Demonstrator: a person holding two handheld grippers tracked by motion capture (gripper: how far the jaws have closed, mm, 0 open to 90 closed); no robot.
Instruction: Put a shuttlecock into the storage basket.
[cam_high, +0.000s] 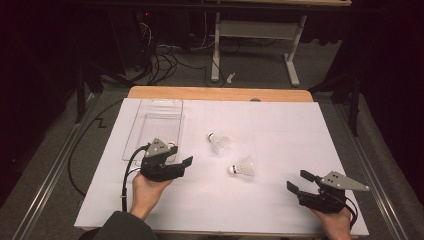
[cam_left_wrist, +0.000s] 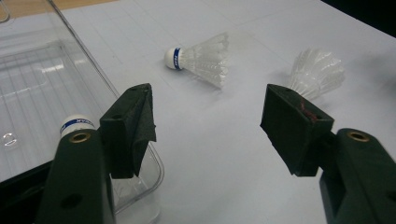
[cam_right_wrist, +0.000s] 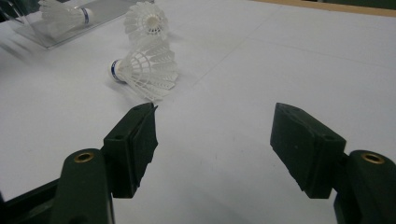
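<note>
Left gripper (cam_high: 181, 165): I see its jaws spread, beside the clear tray (cam_high: 150, 107).
Right gripper (cam_high: 297, 182): jaws spread, empty.
Shuttlecocks (cam_high: 220, 144): two lying on the white surface (cam_high: 280, 150) between them.

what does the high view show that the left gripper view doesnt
The high view adds the right gripper, both hands and the floor cables. The left gripper view adds close detail: the blue band on a cork, and a cork inside the tray. Both share the tray, the far shuttlecock and the near shuttlecock.
</note>
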